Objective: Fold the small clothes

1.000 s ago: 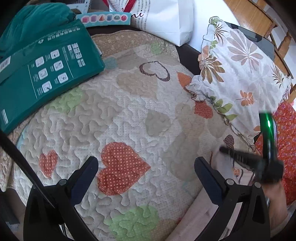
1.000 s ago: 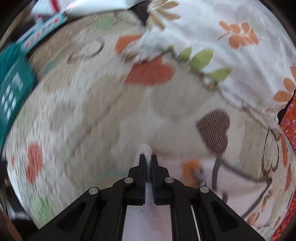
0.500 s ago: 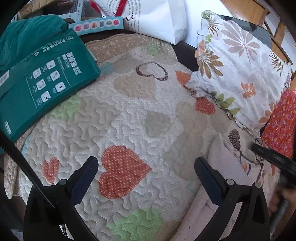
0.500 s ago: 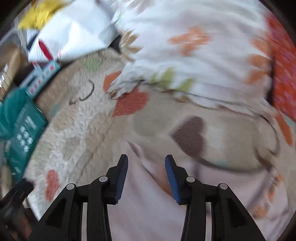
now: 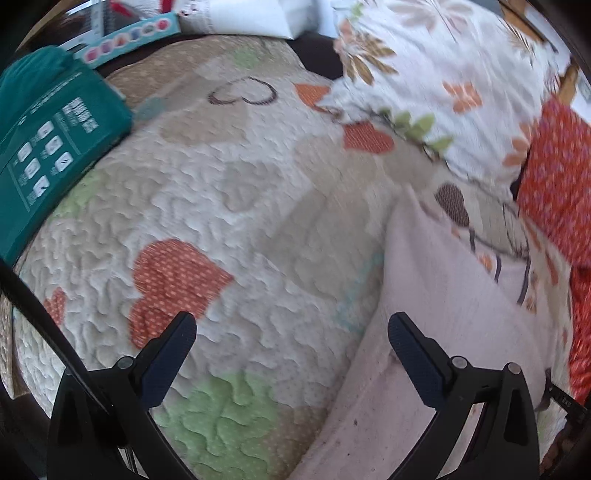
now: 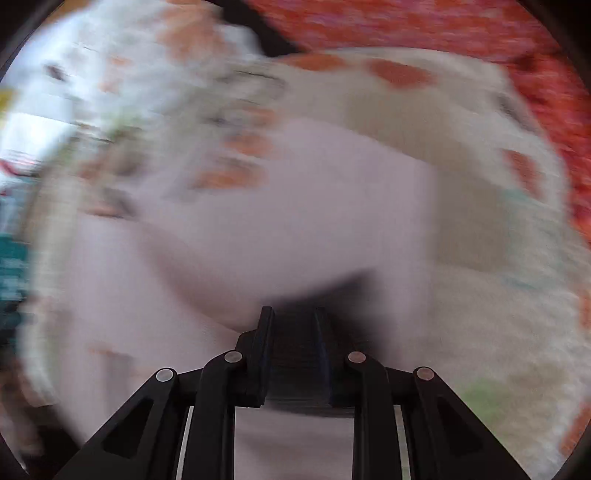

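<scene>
A pale pink garment [image 5: 443, 295] lies flat on the heart-patterned quilt [image 5: 240, 184], at the lower right of the left wrist view. My left gripper [image 5: 291, 332] hangs wide open above the quilt with nothing between its jaws, and its right finger [image 5: 410, 343] is over the garment's left edge. The right wrist view is heavily blurred. In it the same pink garment [image 6: 295, 203] spreads under and ahead of my right gripper [image 6: 293, 317]. Its jaws are closing, with a narrow dark gap between them and no cloth seen in that gap.
A floral pillow [image 5: 443, 55] lies at the back right, with red patterned cloth [image 5: 554, 177] beside it. A green pack [image 5: 48, 147] sits at the left, with a long box [image 5: 129, 40] and a white bag [image 5: 251, 18] behind it.
My right gripper let go of the pink cloth, opened, swung right over the garment and narrowed again. The left gripper moved right toward the garment's edge, still open. The right gripper left the left view.
</scene>
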The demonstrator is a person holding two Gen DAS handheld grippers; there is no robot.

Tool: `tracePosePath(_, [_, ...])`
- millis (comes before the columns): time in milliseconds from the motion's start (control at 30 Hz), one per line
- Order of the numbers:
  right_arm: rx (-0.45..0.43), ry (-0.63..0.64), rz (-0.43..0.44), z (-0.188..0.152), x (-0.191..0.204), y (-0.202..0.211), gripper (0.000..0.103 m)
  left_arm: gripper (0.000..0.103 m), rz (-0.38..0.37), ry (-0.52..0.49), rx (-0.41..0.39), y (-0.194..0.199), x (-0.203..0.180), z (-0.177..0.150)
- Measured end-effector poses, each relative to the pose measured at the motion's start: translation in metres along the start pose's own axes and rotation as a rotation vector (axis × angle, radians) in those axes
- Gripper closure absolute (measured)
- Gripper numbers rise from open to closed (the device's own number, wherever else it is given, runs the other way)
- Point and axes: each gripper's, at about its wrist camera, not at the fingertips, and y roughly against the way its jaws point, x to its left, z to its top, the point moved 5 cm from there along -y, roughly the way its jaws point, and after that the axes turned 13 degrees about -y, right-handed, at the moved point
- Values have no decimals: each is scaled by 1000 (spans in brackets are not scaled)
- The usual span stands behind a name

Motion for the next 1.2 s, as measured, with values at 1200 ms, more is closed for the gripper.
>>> tracePosePath(1200, [-191,-169,120,-16,-42,33,75,0,-125,-82,73,-10,-7,-46])
